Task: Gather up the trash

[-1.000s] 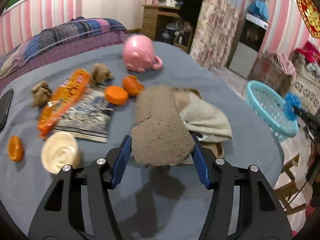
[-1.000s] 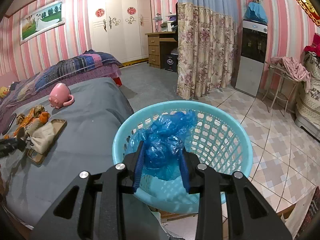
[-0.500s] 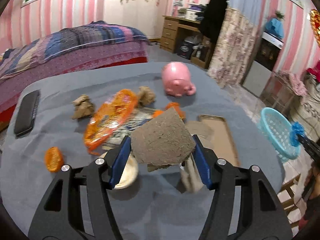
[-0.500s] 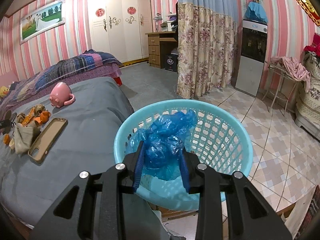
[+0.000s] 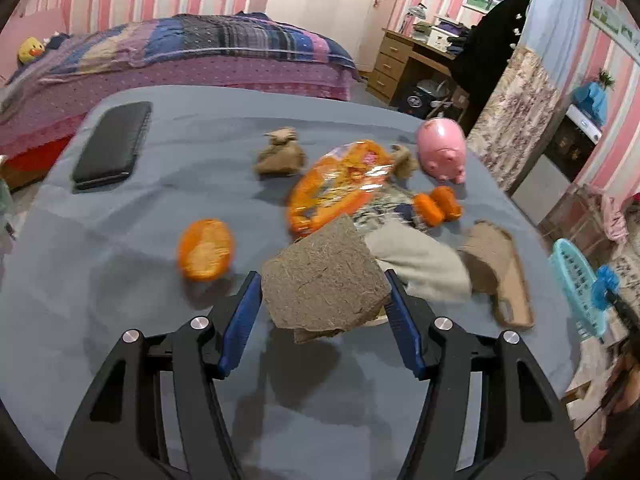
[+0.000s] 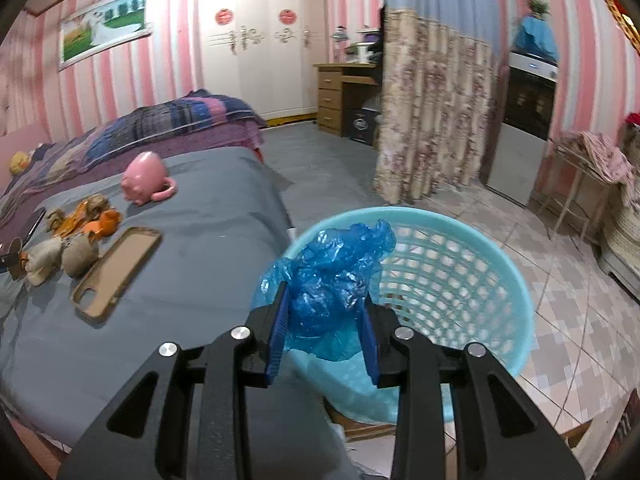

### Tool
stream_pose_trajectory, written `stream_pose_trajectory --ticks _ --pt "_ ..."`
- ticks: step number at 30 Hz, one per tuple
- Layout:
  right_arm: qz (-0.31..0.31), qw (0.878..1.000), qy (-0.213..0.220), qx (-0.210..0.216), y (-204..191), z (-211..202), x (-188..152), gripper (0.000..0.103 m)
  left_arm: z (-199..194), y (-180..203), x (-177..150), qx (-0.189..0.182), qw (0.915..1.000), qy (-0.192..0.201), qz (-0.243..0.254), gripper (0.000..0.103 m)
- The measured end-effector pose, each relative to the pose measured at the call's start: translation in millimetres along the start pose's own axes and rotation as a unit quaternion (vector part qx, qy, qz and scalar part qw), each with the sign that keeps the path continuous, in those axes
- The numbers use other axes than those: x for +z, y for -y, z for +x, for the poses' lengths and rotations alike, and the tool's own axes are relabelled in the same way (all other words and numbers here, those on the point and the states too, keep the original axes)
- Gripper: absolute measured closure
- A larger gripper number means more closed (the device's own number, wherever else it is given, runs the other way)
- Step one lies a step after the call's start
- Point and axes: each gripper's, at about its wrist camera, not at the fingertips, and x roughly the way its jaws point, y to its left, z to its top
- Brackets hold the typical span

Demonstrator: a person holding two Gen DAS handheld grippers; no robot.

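The left tool (image 5: 324, 304) grips a stiff, light brown scrap (image 5: 324, 280) by its edges above the surface (image 5: 120, 320). The right tool (image 6: 324, 320) pinches a soft, crushable blue bag (image 6: 332, 276) over the basket (image 6: 500, 264).

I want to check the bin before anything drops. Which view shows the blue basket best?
The right wrist view: the blue basket fills the frame, its open mesh inside visible behind the right claw. The left wrist view shows only its blurred edge at the far right.
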Motion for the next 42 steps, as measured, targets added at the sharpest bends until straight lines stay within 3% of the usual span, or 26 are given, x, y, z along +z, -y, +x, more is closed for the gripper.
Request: stream_pose_trajectory --ticks 6,10,16,18,20,22,28,30,31,32,35,42 --pt "-0.013 0.999 -0.006 0.038 -38.7 8.6 7.3 0.070 -12.3 -22.8 -6.3 0.004 1.0000 0.003 0.007 0.043" --pt "-0.053 0.996 -0.009 0.066 -82.7 15.0 17.8 0.070 -19.0 -41.2 -9.0 -0.005 1.0000 0.006 -0.005 0.043" --pt "-0.077 0.990 -0.016 0.113 -137.7 20.3 26.4 0.070 -16.5 -40.3 -8.2 0.010 0.9998 0.002 0.019 0.043" --pt "-0.089 0.988 -0.024 0.123 -156.1 23.1 27.1 0.070 -12.3 -42.3 -6.8 0.021 0.9995 -0.004 0.022 0.051" --pt "-0.102 0.986 -0.032 0.125 -169.4 26.6 26.9 0.070 -4.3 -46.5 -5.2 0.010 0.9996 -0.020 0.017 0.084" --pt "-0.116 0.984 -0.042 0.129 -184.0 31.7 26.6 0.070 1.7 -49.8 -5.1 -0.003 0.9994 -0.032 0.010 0.097" --pt "-0.125 0.981 -0.059 0.138 -209.6 37.2 28.5 0.070 -7.5 -44.2 -1.9 -0.017 0.9995 -0.019 0.019 0.097" --pt "-0.121 0.980 -0.067 0.140 -216.4 39.5 30.9 0.069 -10.5 -42.6 0.1 -0.014 0.9994 -0.015 0.027 0.088" --pt "-0.122 0.981 -0.067 0.139 -218.7 40.1 32.2 0.068 -12.2 -41.9 2.2 -0.007 0.9994 -0.010 0.031 0.074" --pt "-0.123 0.981 -0.065 0.137 -223.3 39.4 34.3 0.061 -12.8 -42.5 4.0 -0.002 0.9995 -0.005 0.032 0.062" --pt "-0.124 0.981 -0.053 0.140 -238.2 33.4 41.8 0.038 -13.2 -43.0 12.8 -0.001 0.9994 0.006 0.035 0.046" --pt "-0.146 0.973 -0.047 0.172 -278.9 21.9 45.2 0.037 17.5 -28.1 31.2 -0.032 0.9966 -0.021 0.072 0.047"
